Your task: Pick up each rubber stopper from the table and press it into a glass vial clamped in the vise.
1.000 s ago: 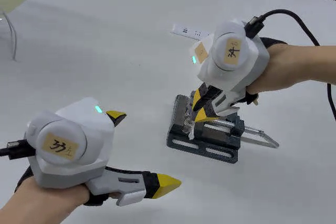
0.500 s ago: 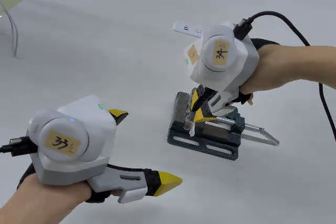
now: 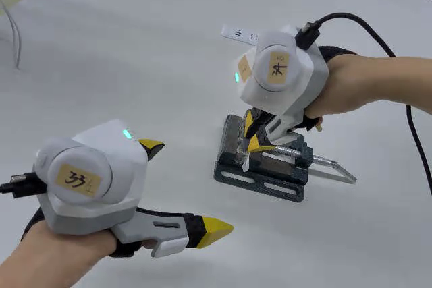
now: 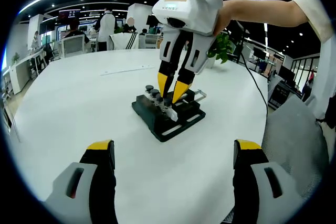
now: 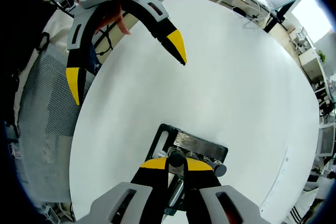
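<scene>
My right gripper [image 5: 177,165] stands over the vise [image 5: 199,142]. Its fingers are drawn close and appear pinched on a dark rubber stopper [image 5: 177,157] at the top of the vise jaws. My left gripper [image 4: 173,150] hangs over the table [image 3: 135,45], well apart from the vise on my side of it, fingers spread wide and empty.

The stopper should be light, soft and grippy, so a pinch across its wide head ought to hold and leave the plug end free. The glass below is the fragile part. I would push straight down the vial's axis and never sideways; the vise looks heavy enough not to shift.

The left gripper view gives the side-on look: a row of dark-capped vials [image 4: 153,94] in the vise, my right tips at its near end. The right gripper view looks down and shows a second cap [image 5: 219,169] just beside the pinched one. In the head view the right gripper's body covers those tops.
</scene>
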The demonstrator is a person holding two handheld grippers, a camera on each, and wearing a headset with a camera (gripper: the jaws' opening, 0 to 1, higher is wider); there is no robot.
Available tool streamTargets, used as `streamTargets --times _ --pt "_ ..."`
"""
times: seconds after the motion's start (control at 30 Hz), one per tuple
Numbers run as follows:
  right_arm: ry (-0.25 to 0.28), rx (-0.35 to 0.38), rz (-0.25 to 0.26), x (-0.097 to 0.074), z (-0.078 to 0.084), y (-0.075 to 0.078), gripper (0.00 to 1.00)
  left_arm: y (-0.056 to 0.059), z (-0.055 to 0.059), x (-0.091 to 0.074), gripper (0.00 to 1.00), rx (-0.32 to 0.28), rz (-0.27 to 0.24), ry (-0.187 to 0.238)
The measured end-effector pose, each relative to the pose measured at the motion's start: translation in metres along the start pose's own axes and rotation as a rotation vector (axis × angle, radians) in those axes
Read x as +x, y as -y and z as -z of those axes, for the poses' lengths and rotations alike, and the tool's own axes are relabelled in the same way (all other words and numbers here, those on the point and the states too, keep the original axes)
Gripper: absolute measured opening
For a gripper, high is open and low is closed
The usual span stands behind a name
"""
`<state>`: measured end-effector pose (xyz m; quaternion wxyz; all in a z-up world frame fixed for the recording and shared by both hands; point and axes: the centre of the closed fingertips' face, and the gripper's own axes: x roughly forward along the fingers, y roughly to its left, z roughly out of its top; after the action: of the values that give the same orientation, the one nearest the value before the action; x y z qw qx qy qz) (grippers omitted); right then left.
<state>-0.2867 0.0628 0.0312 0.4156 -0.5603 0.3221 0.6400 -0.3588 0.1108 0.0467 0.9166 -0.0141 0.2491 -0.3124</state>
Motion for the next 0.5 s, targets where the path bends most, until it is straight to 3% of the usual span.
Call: streamTargets --times 0.33,0.5 --pt "-0.019 -0.002 -0.019 0.0006 -0.0008 -0.002 0.06 -0.0008 0.0021 0.0003 0.92 -0.008 -0.001 0.001" --pt "-0.021 0.08 -0.026 0.0009 0.0 -0.0013 0.06 0.0003 0.0015 0.0017 0.92 -0.023 0.001 0.007"
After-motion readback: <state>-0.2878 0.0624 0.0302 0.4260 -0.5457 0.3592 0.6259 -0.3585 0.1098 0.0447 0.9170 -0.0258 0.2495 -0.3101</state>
